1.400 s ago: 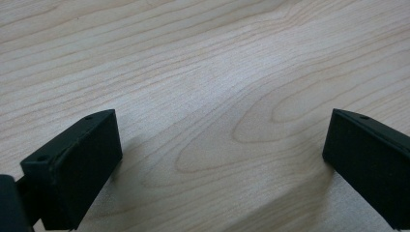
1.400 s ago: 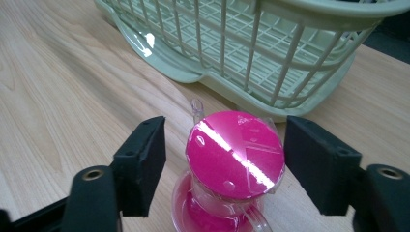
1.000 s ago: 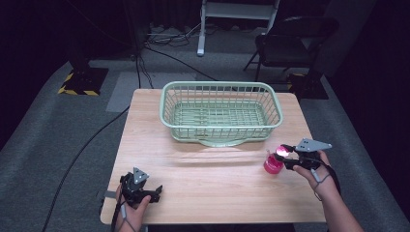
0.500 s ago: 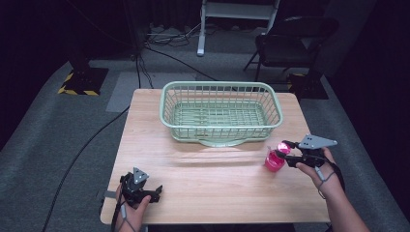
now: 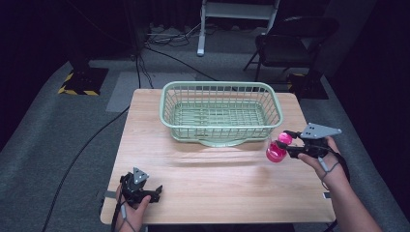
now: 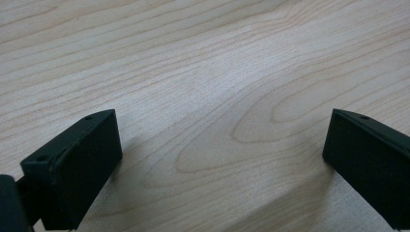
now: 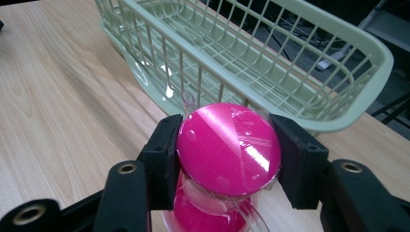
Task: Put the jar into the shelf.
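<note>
- The right tool (image 5: 283, 144) is clamped on a pink hourglass (image 7: 227, 150), jaws pressing its upper bulb from both sides, probably so it can be carried upright.
- The hourglass is just beside the basket (image 5: 220, 87), off its right near corner (likely bound for it).
- The left tool (image 6: 217, 159) idles with jaws wide apart over bare worktop (image 5: 212, 179), well apart from the basket.
- The hourglass's lower end is cut off in the right gripper view; whether it touches the worktop is unclear.
</note>
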A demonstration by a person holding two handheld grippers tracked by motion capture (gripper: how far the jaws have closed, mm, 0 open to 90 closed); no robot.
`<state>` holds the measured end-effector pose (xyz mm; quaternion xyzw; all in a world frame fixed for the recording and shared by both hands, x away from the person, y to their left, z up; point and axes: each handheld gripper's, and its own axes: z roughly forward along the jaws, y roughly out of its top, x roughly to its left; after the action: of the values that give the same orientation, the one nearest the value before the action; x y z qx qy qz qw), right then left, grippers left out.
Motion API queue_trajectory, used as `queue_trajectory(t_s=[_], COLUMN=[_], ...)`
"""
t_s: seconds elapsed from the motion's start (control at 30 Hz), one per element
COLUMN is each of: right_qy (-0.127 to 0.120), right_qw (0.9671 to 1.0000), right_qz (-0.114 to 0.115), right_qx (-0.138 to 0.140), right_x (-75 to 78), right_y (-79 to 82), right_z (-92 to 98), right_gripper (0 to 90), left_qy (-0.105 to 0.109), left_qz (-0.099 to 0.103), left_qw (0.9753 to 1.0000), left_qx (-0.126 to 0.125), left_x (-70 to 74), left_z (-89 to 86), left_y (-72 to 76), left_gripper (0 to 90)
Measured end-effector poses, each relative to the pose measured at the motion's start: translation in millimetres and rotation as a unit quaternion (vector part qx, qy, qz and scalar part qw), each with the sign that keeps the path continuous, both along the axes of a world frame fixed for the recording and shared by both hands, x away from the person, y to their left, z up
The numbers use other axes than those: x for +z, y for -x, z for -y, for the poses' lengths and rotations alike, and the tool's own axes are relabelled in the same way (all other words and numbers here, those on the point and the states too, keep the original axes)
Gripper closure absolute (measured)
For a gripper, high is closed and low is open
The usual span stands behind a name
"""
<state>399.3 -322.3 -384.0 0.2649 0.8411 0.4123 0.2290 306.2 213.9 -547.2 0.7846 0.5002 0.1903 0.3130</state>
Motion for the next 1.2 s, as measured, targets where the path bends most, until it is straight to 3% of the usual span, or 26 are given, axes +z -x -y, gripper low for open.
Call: queue_trajectory(t_s=[0.33,0.73,1.03,1.2], right_qy=[-0.003,-0.008,-0.011,-0.010], right_qw=[1.0000,0.9995,0.9993,0.9994], right_qz=[0.001,0.009,0.018,0.017], right_qx=[0.008,0.030,0.030,0.028], right_x=[30.6,65.8,81.6,83.2], right_y=[-13.9,-37.2,-61.3,-76.7], right_z=[-17.2,-51.6,-73.0,-84.3], right_gripper=[48.2,48.2,48.3,48.3], left_qy=[0.000,0.000,0.000,-0.001], left_qz=[0.000,0.000,-0.001,-0.001], left_qw=[1.0000,1.0000,1.0000,1.0000], left_qx=[0.000,0.000,-0.002,-0.001], left_x=[-0.1,0.0,0.1,0.2], left_z=[0.1,0.0,0.0,0.7], left_y=[0.0,0.0,-3.4,-7.1], left_gripper=[0.0,0.0,0.0,0.0])
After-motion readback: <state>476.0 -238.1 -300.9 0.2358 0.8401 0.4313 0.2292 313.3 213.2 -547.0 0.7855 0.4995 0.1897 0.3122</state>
